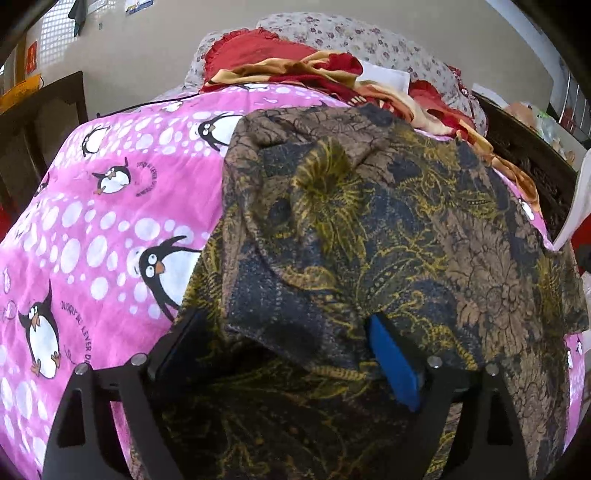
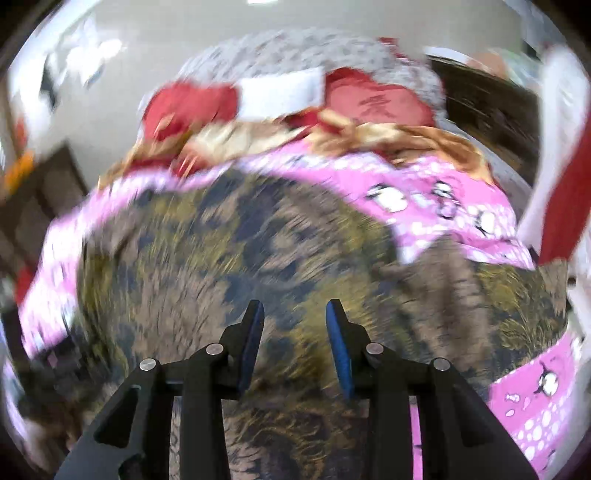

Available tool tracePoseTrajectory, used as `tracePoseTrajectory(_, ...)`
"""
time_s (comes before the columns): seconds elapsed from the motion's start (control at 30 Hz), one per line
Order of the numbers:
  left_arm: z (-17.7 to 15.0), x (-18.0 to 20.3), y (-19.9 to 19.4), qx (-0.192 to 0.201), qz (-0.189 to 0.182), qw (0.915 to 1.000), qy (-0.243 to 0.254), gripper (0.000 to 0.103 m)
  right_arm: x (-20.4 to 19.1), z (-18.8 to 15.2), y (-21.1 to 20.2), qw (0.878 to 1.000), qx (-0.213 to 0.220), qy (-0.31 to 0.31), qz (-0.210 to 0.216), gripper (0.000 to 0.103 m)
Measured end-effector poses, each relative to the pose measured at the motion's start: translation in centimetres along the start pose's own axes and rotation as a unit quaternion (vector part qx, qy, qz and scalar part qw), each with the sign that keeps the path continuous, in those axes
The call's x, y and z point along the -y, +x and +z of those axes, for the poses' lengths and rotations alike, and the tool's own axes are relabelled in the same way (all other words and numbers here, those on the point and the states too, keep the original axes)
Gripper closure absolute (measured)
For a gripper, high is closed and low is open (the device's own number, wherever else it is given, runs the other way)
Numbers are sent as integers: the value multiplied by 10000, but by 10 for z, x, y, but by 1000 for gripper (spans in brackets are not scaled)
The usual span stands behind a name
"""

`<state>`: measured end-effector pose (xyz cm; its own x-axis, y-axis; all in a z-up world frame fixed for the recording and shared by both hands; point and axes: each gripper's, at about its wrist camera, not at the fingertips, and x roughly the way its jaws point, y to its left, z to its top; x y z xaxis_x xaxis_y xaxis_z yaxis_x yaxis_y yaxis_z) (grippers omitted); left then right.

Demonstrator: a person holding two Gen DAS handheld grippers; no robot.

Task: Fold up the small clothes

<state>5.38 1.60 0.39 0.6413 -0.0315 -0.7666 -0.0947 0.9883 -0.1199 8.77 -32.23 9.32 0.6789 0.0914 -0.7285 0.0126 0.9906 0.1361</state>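
A brown, navy and gold floral garment [image 1: 369, 229] lies on a pink penguin bedsheet [image 1: 92, 221]. My left gripper [image 1: 284, 332] is wide open, and a folded flap of the garment drapes between its fingers and hides the tips; the blue right pad [image 1: 395, 362] shows. In the blurred right wrist view the same garment [image 2: 221, 251] spreads under my right gripper [image 2: 295, 314], which is open and empty, its blue-padded fingers hovering just above the cloth.
Red and gold bedding [image 1: 314, 70] and floral pillows [image 1: 351, 33] pile up at the bed's head. Dark wooden furniture [image 1: 44, 110] stands at the left, and a dark carved bed frame [image 1: 524, 155] runs along the right. The pink sheet [image 2: 443, 199] shows beyond the garment.
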Motion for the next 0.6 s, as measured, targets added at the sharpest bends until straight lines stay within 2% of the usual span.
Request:
tracePoseTrajectory(0.07, 1, 0, 1, 0, -26, 10000, -11, 11, 40, 10, -8, 9989, 193, 412, -117, 60)
tracePoseTrajectory(0.13, 0, 1, 0, 1, 1, 10000, 9, 11, 110, 7, -28, 9943, 368, 869, -504, 58)
tracePoseTrajectory(0.17, 0, 1, 0, 4, 15, 10000, 19, 11, 131, 5, -32, 9922, 367, 1020, -617, 57)
tracePoseTrajectory(0.23, -1, 0, 0, 13, 23, 10000, 22, 11, 200, -6, -40, 9840, 254, 1535, -868, 57)
tracePoseTrajectory(0.3, -1, 0, 0, 10, 19, 10000, 24, 11, 268, -22, -44, 9696, 51, 2113, -1230, 57)
tracePoseTrajectory(0.33, -1, 0, 0, 10, 18, 10000, 22, 11, 292, -28, -44, 9636, -7, 2355, -1267, 57)
tracePoseTrajectory(0.4, 0, 0, 0, 11, 19, 10000, 25, 10, 340, -45, -40, 9476, -132, 3007, -1071, 57)
tracePoseTrajectory(0.47, 0, 0, 0, 12, 15, 10000, 21, 10, 367, -56, -32, 9328, -87, 3571, -475, 57)
tracePoseTrajectory(0.5, 0, 0, 0, 15, 11, 10000, 17, 10, 378, -63, -27, 9212, 15, 3891, -88, 57)
tracePoseTrajectory(0.6, 0, 0, 0, 11, 16, 10000, 21, 10, 390, -75, -10, 8940, 298, 4456, 361, 55)
